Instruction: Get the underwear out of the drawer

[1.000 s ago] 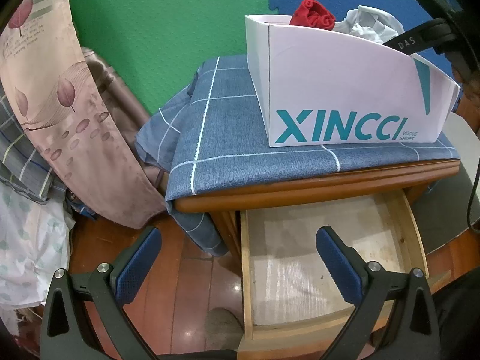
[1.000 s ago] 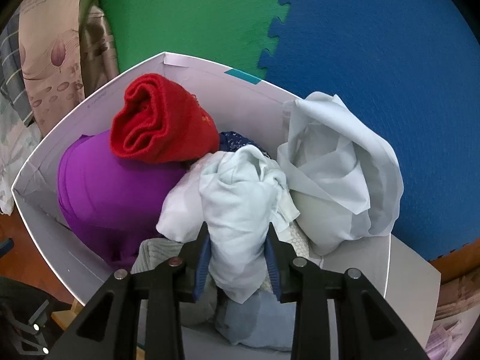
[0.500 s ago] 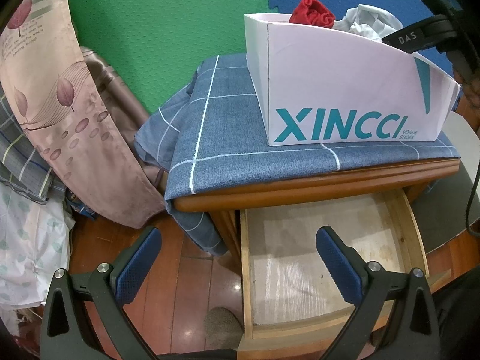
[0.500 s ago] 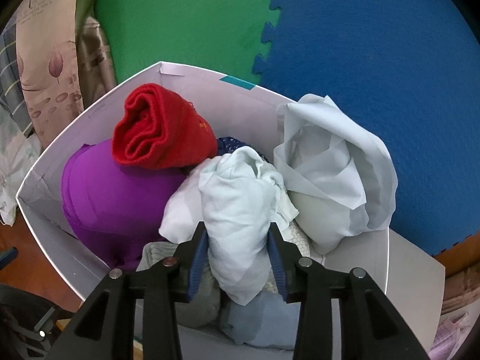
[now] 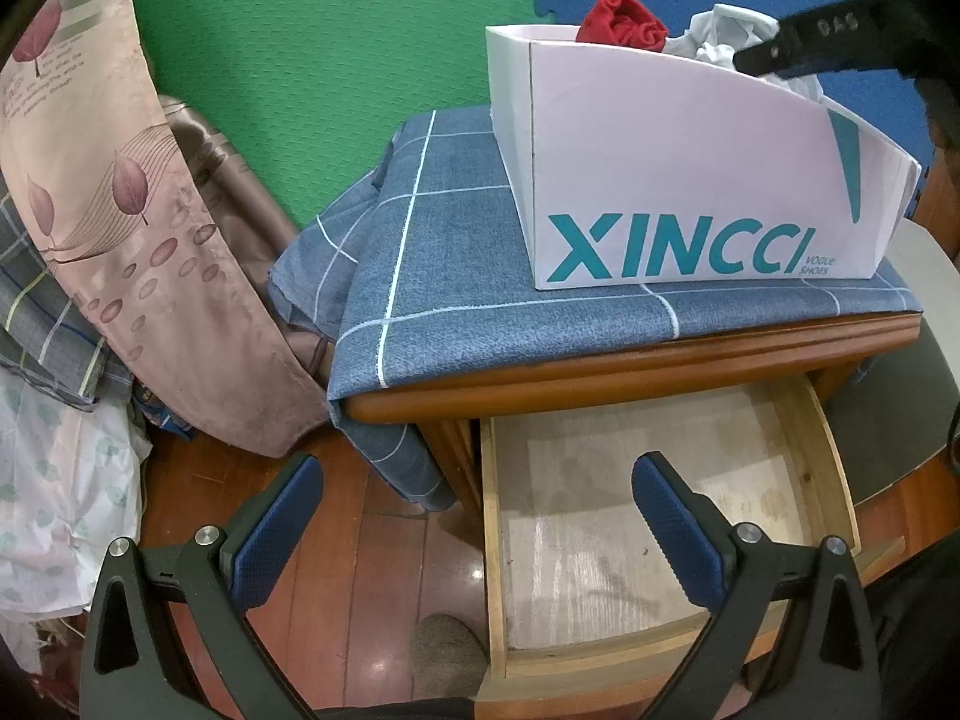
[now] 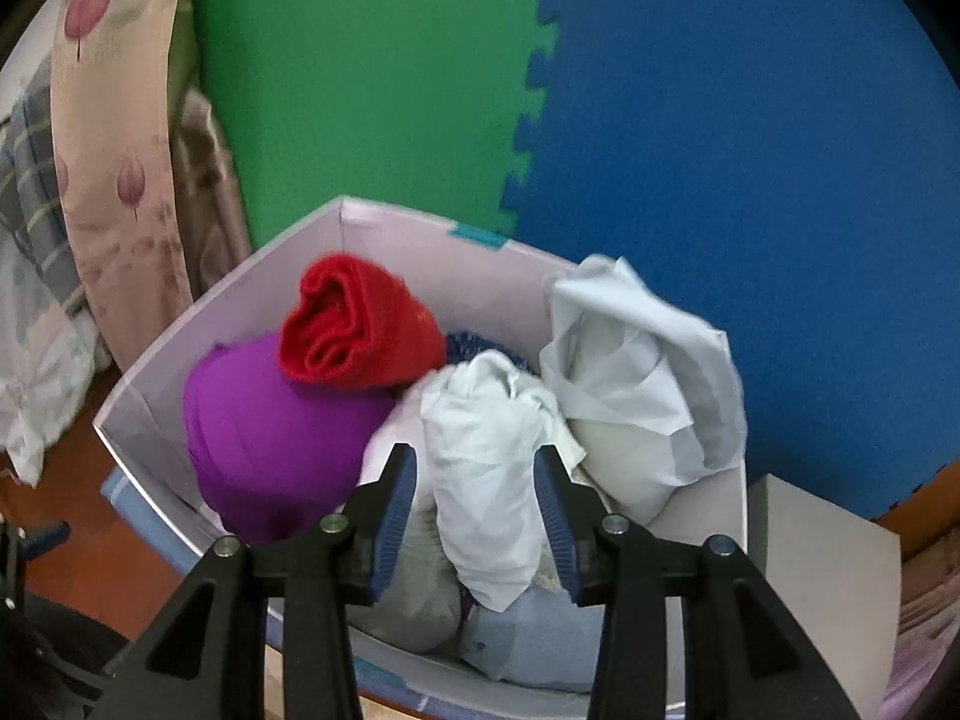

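Left wrist view is looking over the left gripper [image 5: 474, 504], whose jaws are standing wide apart and holding nothing, above the pulled-out drawer [image 5: 831, 450]. What shows of the drawer's floor is bare; no underwear is lying there. Beyond it, the nightstand top is wearing a blue checked cloth [image 5: 456, 276], and the white shoe box [image 5: 690, 180] is sitting on that cloth.

From the right wrist, the right gripper [image 6: 477, 504] is straddling a pale rolled garment [image 6: 486, 456] inside the box, its pads lying just beside the cloth on both sides; whether they are pinching or letting go is hard to tell. Around that roll the box is holding a purple bundle [image 6: 264, 432], a red roll [image 6: 360, 324] resting on the purple one, a larger white bundle [image 6: 636, 372] and grey-blue pieces lower down.

Judging by this, the removal step is ending with the garment being delivered to the box. Next, the jaws need spreading fully and the gripper lifting straight up, so the cloth is not dragged out.
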Demonstrator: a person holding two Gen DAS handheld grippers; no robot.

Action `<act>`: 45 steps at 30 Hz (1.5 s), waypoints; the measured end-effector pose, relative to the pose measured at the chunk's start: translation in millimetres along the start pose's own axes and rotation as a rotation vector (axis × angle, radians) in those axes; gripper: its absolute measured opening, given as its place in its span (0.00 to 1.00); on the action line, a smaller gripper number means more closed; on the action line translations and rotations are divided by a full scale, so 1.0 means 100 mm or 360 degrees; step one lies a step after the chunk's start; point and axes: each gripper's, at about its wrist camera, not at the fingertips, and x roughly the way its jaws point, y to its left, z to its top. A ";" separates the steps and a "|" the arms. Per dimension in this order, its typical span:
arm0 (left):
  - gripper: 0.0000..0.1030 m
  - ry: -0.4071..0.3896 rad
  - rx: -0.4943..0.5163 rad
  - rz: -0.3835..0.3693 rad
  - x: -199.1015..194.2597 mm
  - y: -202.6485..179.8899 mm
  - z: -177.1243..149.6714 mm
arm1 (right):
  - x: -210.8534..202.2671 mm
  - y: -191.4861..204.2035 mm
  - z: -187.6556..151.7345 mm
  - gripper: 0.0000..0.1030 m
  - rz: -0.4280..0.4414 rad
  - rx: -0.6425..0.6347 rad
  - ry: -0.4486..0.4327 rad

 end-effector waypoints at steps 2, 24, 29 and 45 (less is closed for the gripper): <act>0.99 0.0003 -0.0001 0.0000 0.00 0.00 0.00 | -0.14 -0.06 -0.03 0.40 0.0030 0.0077 -0.0091; 0.99 -0.0054 0.0105 0.0014 -0.06 -0.15 -0.04 | -1.27 0.01 -1.81 0.55 0.0354 0.0459 -0.0733; 0.99 -0.0148 0.0143 -0.0021 -0.16 -0.22 -0.07 | -1.34 0.21 -2.09 0.62 0.0277 0.0380 -0.0786; 0.99 -0.0330 -0.0053 -0.0114 -0.36 -0.15 -0.08 | -1.45 0.28 -2.24 0.62 0.0239 0.0391 -0.0781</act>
